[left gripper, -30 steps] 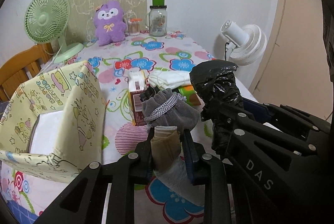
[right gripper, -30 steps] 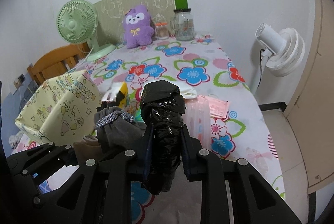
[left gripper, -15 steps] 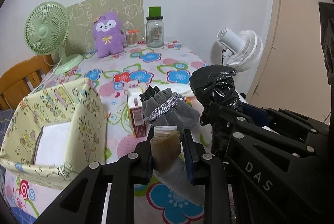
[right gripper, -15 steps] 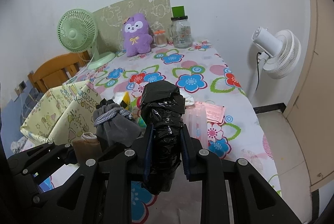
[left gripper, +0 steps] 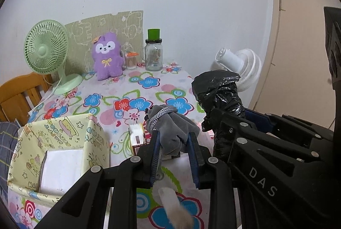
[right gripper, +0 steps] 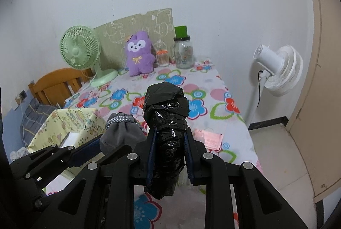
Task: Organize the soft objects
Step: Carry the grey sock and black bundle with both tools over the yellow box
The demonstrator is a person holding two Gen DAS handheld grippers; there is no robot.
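Note:
My left gripper is shut on a grey drawstring pouch and holds it above the flowered table. A beige sock hangs blurred below the jaws, apart from them. My right gripper is shut on a black plastic-bag bundle, held up just right of the left gripper; the bundle also shows in the left wrist view. A yellow fabric storage box with a white item inside stands at the left. A purple plush toy sits at the back.
A green desk fan, a glass jar with a green lid and a small jar stand at the back. A drink carton and pink packets lie on the table. A white floor fan stands at the right, a wooden chair at the left.
Both grippers have risen, so the table looks farther below. The beige sock has slipped out from between the left jaws and now hangs below them; the grey pouch sits between them instead.

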